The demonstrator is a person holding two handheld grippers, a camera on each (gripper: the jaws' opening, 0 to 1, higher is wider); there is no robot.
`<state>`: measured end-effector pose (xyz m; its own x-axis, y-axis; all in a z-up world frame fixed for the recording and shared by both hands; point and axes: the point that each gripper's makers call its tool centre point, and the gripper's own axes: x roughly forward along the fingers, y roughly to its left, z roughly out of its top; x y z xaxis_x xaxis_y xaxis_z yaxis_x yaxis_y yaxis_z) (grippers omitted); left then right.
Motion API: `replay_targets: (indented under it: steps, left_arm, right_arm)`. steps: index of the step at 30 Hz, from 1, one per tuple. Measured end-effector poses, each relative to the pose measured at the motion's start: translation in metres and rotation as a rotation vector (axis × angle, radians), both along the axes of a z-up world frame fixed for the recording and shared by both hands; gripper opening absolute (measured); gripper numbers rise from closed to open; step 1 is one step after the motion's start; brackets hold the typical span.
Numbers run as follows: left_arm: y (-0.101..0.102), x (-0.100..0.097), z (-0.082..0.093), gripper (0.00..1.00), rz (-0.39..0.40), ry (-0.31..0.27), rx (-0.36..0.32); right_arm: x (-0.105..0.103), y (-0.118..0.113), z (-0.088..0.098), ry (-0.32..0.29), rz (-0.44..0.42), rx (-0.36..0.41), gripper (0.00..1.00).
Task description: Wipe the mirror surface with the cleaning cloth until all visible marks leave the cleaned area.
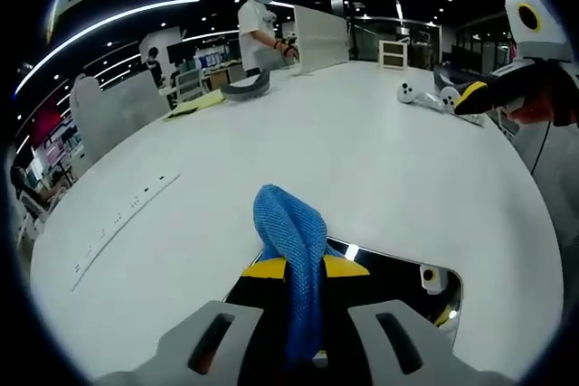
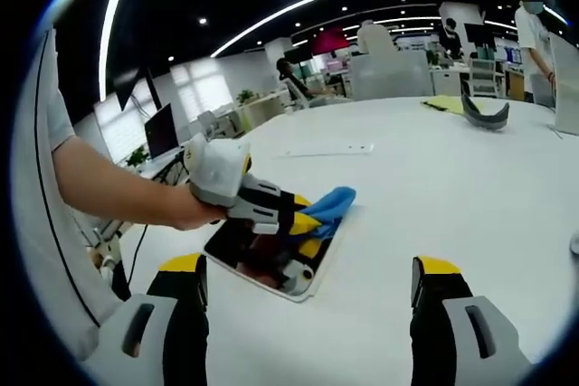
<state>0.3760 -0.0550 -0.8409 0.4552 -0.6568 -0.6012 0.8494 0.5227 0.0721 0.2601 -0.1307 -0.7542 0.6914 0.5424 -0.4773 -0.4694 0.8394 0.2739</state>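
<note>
Mirror (image 2: 271, 264) lies under the left tool (image 2: 303, 221) clamping the blue cloth (image 1: 294, 250); right tool (image 2: 308, 314) hangs agape.

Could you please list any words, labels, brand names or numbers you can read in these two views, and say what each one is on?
None can be read.
The table carries a row of small dark marks, too small and blurred to read.
The cloth, the mirror and the left gripper carry no text that shows.
</note>
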Motion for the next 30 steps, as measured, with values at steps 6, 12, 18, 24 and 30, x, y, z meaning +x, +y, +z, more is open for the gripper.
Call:
replay_targets:
  steps: [6, 12, 18, 24, 30]
  left_arm:
    - [-0.001, -0.002, 0.000, 0.10, 0.010, 0.006, -0.002]
    - [-0.003, -0.005, 0.001, 0.10, 0.000, -0.010, 0.008]
    - [-0.004, -0.013, 0.000, 0.10, -0.008, 0.005, 0.007]
    - [-0.005, -0.017, -0.001, 0.10, 0.035, 0.036, -0.055]
    - [-0.004, -0.018, 0.000, 0.11, 0.076, 0.033, -0.081]
  right_arm:
    - [-0.004, 0.001, 0.004, -0.005, -0.003, 0.001, 0.93]
    - [-0.010, 0.004, 0.003, -0.003, 0.015, 0.000, 0.93]
    - [-0.015, 0.003, 0.004, -0.003, 0.036, -0.006, 0.93]
    - [-0.017, 0.000, 0.009, -0.007, 0.054, -0.005, 0.93]
    - [-0.027, 0.000, 0.017, 0.006, 0.104, -0.013, 0.93]
